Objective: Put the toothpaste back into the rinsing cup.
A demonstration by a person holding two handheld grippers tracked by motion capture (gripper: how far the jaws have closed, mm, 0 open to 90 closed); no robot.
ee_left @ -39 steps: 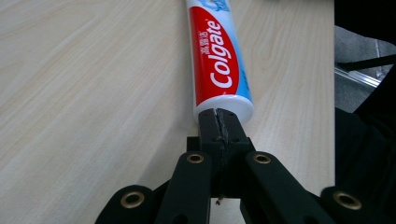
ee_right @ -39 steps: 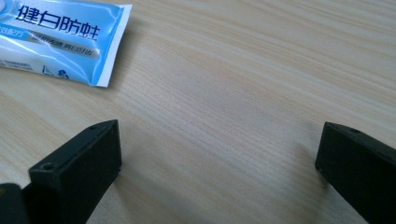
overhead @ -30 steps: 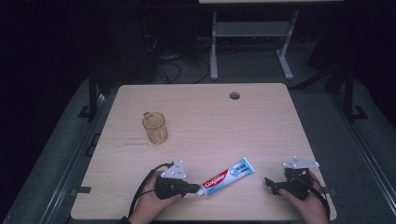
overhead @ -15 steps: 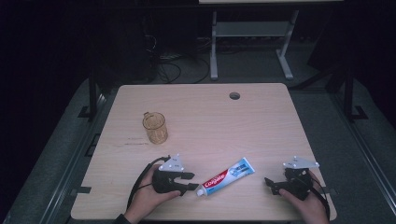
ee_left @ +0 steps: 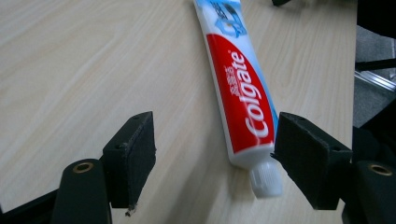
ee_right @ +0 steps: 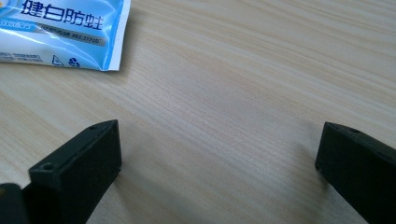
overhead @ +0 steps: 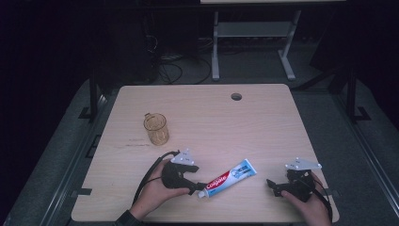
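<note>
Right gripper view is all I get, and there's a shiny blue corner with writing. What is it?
Observer: It's the flat end of a toothpaste tube. The other end is red with a white cap.
Operator: Is anybody grabbing it?
Observer: Not yet. The left hand-held gripper has just been opening its jaws, and the cap end lies between them, close beside one pad.
Operator: Is there other stuff on the table?
Observer: Yes, an amber cup stands upright farther back on the table, beyond the left hand.
</note>
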